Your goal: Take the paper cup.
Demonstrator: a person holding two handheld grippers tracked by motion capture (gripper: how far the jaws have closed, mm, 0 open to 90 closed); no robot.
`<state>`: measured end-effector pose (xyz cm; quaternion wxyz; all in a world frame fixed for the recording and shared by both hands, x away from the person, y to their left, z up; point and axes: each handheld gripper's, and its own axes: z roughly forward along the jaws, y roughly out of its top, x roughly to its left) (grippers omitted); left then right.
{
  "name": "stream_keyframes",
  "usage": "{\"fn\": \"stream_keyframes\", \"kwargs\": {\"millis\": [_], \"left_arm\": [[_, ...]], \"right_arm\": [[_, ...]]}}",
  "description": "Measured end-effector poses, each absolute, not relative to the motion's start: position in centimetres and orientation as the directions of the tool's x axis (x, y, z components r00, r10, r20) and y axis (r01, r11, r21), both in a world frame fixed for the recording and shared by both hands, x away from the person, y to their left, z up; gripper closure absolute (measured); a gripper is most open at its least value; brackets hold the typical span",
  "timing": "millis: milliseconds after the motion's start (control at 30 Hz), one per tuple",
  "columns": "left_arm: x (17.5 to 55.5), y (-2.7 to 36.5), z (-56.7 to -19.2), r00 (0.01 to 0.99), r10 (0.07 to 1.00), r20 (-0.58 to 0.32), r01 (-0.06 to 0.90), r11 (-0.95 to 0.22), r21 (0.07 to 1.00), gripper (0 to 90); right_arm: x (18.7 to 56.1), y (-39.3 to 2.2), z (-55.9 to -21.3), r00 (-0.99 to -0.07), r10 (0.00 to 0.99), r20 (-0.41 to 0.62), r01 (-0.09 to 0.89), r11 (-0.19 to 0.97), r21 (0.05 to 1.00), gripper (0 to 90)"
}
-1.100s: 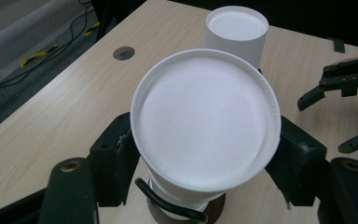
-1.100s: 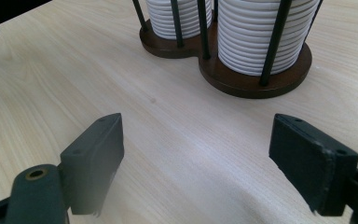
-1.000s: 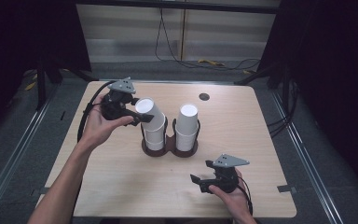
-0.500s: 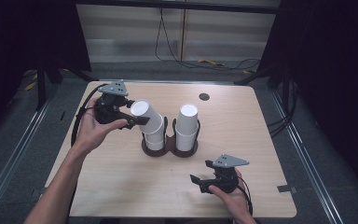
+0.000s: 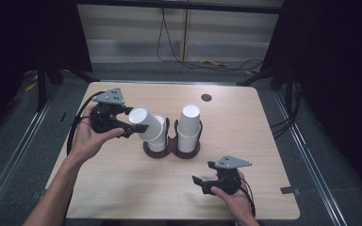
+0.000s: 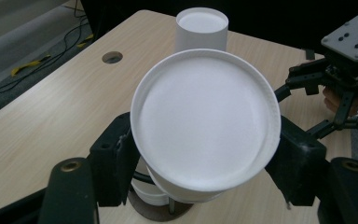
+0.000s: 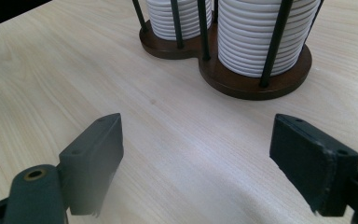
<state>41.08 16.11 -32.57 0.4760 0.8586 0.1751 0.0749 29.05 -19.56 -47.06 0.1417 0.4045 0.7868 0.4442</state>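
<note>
The left gripper (image 5: 136, 126) clamps a white paper cup (image 5: 146, 124), tilted, just above the left stack in the wooden holder (image 5: 172, 149). The right gripper (image 5: 202, 181) hovers near the holder, jaws wide, nothing between them.

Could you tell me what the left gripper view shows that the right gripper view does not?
The left gripper view shows the left gripper with its jaws closed on a white paper cup, tilted so its flat base faces the camera; behind it are the table's round cable hole and the right gripper farther off. The right gripper view shows the right gripper's own jaws standing wide apart with bare wood between them, and the ribbed rims of the stacked cups close up. Both share the wooden table, the brown cup holder and its cup stacks.
</note>
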Motion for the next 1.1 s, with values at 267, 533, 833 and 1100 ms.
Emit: {"fn": "stream_keyframes", "kwargs": {"millis": [267, 533, 833, 1100], "left_arm": [[39.5, 16.5, -33.4, 0.927, 0.373, -0.035, 0.222, -0.473, 0.853, 32.4], [38.7, 16.4, -34.9, 0.927, 0.373, -0.031, 0.226, -0.493, 0.840, 32.4], [38.0, 16.2, -36.2, 0.933, 0.356, -0.048, 0.226, -0.479, 0.848, 32.4], [37.4, 15.8, -37.3, 0.943, 0.325, -0.074, 0.229, -0.471, 0.852, 32.4]], "right_arm": [[29.1, -19.5, -47.0, -0.630, 0.763, 0.140, 0.511, 0.272, 0.816, 17.3], [29.1, -19.4, -47.0, -0.637, 0.759, 0.136, 0.505, 0.277, 0.818, 17.2], [29.3, -18.9, -46.8, -0.646, 0.750, 0.143, 0.502, 0.276, 0.820, 17.2], [29.5, -18.4, -45.3, -0.671, 0.727, 0.143, 0.466, 0.265, 0.844, 15.7]]}}
